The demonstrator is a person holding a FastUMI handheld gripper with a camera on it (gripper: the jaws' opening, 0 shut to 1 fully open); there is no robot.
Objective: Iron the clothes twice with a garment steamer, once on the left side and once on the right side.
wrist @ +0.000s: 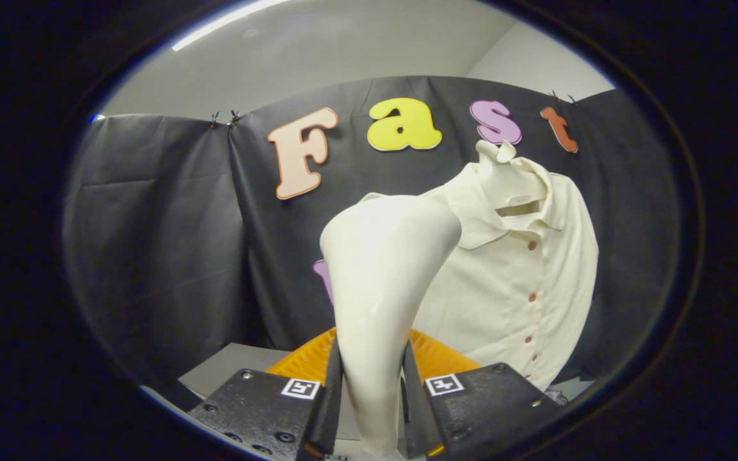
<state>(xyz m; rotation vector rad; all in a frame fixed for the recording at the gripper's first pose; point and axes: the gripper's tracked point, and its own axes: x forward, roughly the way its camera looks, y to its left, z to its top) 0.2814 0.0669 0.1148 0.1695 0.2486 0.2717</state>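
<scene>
gripper [372, 397]: fingers clenched on the handle of a cream garment steamer [382, 282], both pressing its sides; steamer upright between them, head flaring above. shirt [523, 282]: cream, buttoned, on a hanger beyond the fingers, just behind and right of the steamer head. orange tray [436, 358]: ridged, low behind the fingers.

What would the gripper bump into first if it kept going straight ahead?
Probably the shirt. The gripper is shut on the steamer, whose head would likely touch the shirt's shoulder first, though depth is hard to judge.
</scene>
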